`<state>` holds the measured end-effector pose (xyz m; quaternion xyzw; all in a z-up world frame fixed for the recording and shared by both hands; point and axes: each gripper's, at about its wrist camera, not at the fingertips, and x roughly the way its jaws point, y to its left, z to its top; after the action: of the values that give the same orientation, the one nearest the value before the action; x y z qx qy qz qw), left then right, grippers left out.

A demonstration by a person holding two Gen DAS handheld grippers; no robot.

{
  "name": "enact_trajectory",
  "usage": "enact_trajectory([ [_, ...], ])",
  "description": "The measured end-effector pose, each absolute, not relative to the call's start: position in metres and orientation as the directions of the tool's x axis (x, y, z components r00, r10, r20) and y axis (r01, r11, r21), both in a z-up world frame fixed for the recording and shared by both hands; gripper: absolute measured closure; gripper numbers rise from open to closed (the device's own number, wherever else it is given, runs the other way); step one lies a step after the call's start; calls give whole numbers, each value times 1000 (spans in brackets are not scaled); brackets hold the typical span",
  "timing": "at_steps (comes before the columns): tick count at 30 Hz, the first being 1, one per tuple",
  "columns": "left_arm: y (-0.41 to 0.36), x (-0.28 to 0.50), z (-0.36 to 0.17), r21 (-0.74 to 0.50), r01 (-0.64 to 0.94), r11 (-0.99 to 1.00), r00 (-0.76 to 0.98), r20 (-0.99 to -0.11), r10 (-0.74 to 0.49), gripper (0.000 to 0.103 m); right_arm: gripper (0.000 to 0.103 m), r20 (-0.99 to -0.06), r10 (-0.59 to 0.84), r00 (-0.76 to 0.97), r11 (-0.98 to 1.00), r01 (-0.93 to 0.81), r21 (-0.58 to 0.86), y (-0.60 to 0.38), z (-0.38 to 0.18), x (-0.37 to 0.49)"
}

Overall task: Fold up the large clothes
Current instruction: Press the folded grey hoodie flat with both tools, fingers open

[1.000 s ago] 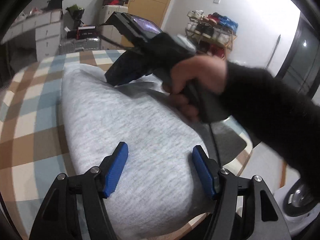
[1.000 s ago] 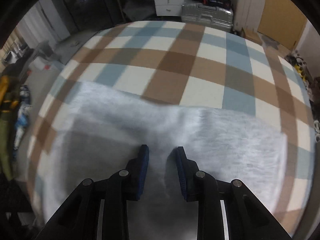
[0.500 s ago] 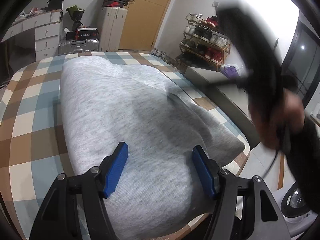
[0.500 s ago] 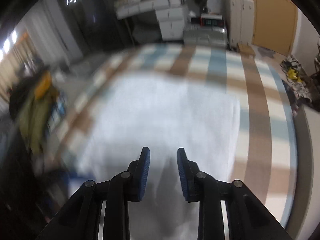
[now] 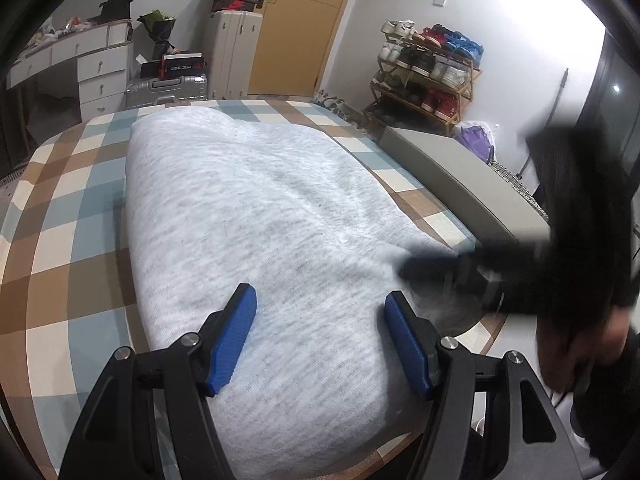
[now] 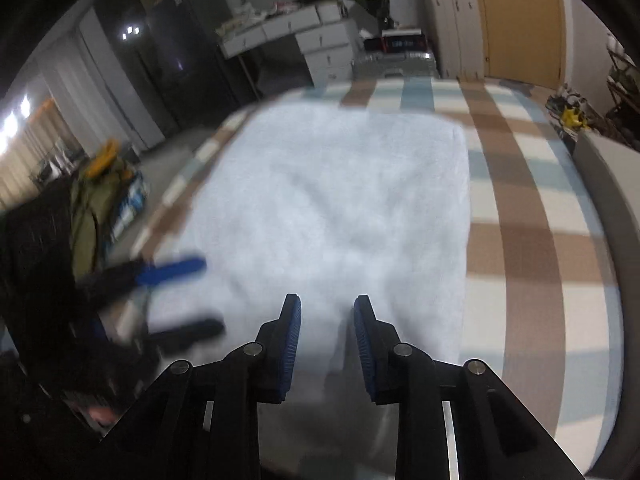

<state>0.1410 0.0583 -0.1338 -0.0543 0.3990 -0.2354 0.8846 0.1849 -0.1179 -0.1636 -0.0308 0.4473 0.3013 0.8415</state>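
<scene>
Lying lengthwise ahead, the grey folded garment (image 5: 256, 216) sits under the half-open, empty left gripper (image 5: 320, 336); the narrow-jawed, empty right gripper (image 6: 327, 344) hovers near its right edge.

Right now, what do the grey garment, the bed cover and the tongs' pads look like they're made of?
Grey garment: soft heathered knit, probably cotton jersey or fleece; matte, speckled. Bed cover: woven-looking checked fabric in brown, blue and cream, flat and matte. Left tongs' pads: blue, finely ribbed, likely rubber or plastic.

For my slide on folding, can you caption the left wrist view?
Open left tool poised over a folded grey garment on a checked bedspread, right tool blurred alongside.
</scene>
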Motion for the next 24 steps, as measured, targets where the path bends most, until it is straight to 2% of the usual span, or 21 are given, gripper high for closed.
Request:
enact_trajectory([
  [1, 54, 140, -135, -259, 375, 890, 575, -688, -443, 43, 79, -794, 462, 396, 818, -536, 208, -114, -184, 178],
  [4, 46, 138, -134, -192, 370, 909, 598, -700, -391, 43, 79, -705, 490, 513, 817, -553, 165, -116, -197, 157],
  [7, 50, 139, -122, -209, 367, 906, 568, -722, -397, 42, 79, -686, 529, 499, 824, -496, 274, -126, -197, 160],
  [9, 56, 146, -102, -248, 384, 889, 528, -731, -432, 41, 79, -665, 553, 503, 812, -504, 294, -130, -199, 159],
  [11, 57, 156, -78, -224, 408, 885, 532, -730, -430, 41, 79, -645, 580, 498, 798, -505, 328, -134, -202, 159],
  [13, 53, 177, -55, -163, 436, 885, 555, -725, -407, 36, 78, -629, 598, 496, 789, -504, 352, -138, -203, 159],
  [14, 49, 195, -48, -128, 440, 889, 556, -739, -381, 30, 78, -623, 603, 498, 786, -502, 359, -138, -202, 159],
  [15, 44, 218, -47, -100, 437, 894, 541, -765, -350, 30, 78, -621, 603, 500, 787, -500, 362, -138, -203, 159],
  [17, 36, 261, -67, -106, 441, 891, 432, -845, -314, 30, 78, -618, 600, 509, 790, -501, 355, -137, -203, 158],
  [19, 29, 304, -117, -114, 414, 903, 249, -940, -233, 30, 78, -612, 607, 507, 785, -505, 360, -141, -206, 157],
  [20, 27, 313, -138, -88, 419, 904, 206, -960, -189, 32, 78, -609, 613, 503, 780, -506, 368, -142, -206, 156],
  [24, 5, 307, -167, 55, 484, 874, 286, -953, -99, 21, 79, -599, 650, 467, 754, -496, 430, -150, -207, 162],
])
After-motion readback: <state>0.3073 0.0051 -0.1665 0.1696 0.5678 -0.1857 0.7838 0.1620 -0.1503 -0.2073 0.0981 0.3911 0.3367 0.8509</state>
